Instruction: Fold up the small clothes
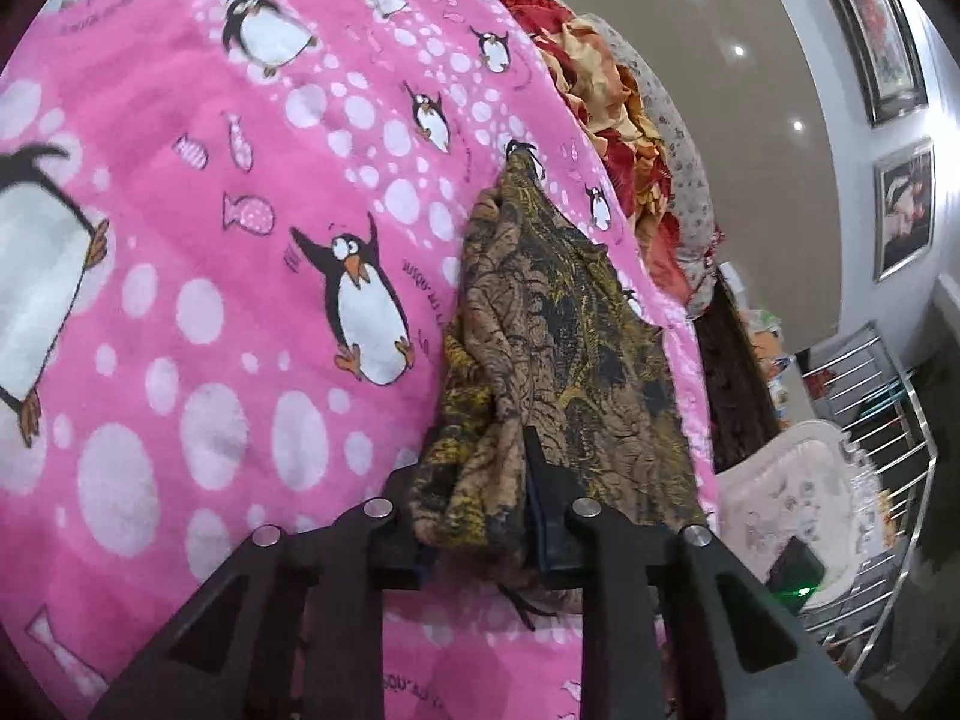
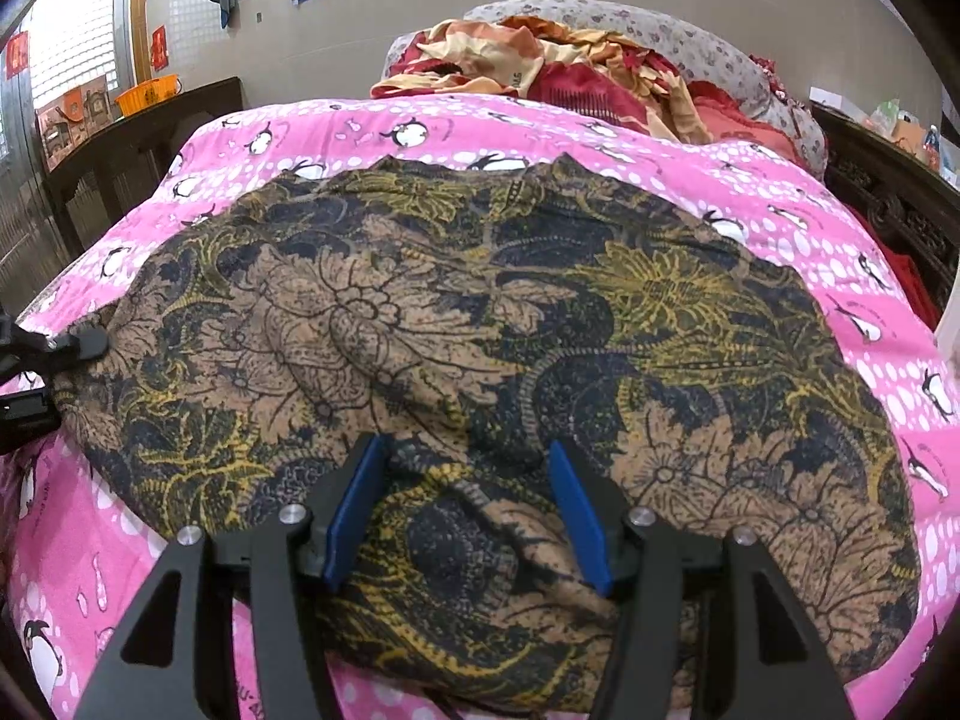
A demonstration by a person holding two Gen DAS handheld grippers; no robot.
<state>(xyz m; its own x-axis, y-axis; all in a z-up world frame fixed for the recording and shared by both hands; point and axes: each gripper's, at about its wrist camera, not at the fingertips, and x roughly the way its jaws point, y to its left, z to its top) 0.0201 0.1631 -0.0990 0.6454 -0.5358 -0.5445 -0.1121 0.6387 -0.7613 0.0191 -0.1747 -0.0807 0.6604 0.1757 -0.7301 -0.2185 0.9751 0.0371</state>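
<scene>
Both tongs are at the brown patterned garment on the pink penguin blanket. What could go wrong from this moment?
1. The left tongs pinch a bunched edge of the garment; layers may slip out unevenly.
2. The right tongs stand open around a raised fold, and closing might also catch the blanket beneath.

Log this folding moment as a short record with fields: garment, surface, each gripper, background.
garment: brown batik cloth with yellow and black floral print, spread out
surface: pink penguin blanket
left gripper: fingers around a bunched edge of the cloth
right gripper: jaws apart, astride a raised fold at the near edge
background: red and cream bedding heaped beyond the blanket
</scene>
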